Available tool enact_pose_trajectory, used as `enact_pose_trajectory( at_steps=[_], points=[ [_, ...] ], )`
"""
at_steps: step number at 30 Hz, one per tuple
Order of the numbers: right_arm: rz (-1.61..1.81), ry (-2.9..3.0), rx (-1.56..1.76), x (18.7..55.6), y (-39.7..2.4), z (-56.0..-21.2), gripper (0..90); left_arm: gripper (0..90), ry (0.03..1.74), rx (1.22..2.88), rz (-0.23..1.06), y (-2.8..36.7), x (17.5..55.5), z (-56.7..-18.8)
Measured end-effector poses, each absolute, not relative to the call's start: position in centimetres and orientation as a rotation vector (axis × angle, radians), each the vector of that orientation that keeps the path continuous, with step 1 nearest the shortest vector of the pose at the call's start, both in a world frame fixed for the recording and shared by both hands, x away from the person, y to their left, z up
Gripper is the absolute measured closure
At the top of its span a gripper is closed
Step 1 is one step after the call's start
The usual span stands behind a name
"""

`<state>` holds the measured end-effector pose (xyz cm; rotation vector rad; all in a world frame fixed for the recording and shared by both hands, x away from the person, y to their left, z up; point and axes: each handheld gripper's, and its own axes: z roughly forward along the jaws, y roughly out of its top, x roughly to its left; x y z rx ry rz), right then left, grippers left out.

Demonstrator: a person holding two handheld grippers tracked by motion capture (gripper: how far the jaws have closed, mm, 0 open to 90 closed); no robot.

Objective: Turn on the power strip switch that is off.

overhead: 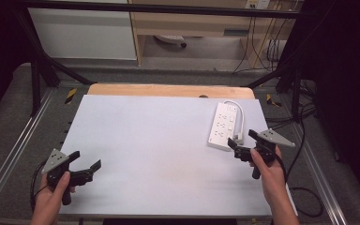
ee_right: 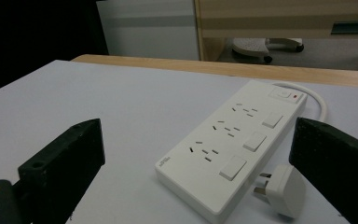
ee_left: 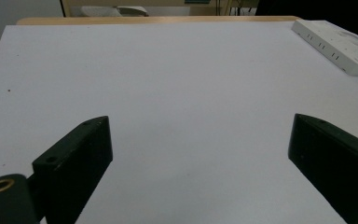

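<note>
With both grippers' jaws apart, the stiff, light plug point(ee_right: 279, 190) beside the power strip point(ee_right: 228, 144) near the table's right edge looks best pinched across its body.

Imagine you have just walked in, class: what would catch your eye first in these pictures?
The white power strip lies near the right edge of the pale table, its white plug loose beside it. The right gripper is held open just short of the strip's near end. The left gripper, also open, is over bare tabletop at the near left.
</note>
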<state>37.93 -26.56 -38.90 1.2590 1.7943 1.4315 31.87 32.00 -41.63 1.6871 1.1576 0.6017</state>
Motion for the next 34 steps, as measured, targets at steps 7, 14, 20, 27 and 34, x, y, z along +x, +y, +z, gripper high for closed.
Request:
enact_pose_trajectory(
  at_steps=[7, 14, 20, 27, 34],
  points=[
    [1.416, 1.791, 1.26, 36.5, -27.7, -39.4, 4.0, 6.3, 1.151, 1.688, 0.601, 32.1, 31.6, -41.6],
    [1.386, 1.79, 1.268, 35.3, -28.8, -40.1, 3.9, 6.3, 1.144, 1.696, 0.6, 32.0, 31.6, -41.6],
    [1.361, 1.777, 1.281, 34.6, -29.6, -40.7, 3.6, 6.3, 1.142, 1.696, 0.599, 32.0, 31.6, -41.6],
    [1.315, 1.823, 1.298, 33.7, -30.0, -42.4, 3.4, 6.3, 1.146, 1.691, 0.595, 32.2, 31.7, -41.7],
    [1.2, 1.907, 1.377, 33.9, -29.9, -44.4, 3.6, 6.2, 1.145, 1.697, 0.597, 32.1, 31.8, -41.7]
  ],
)
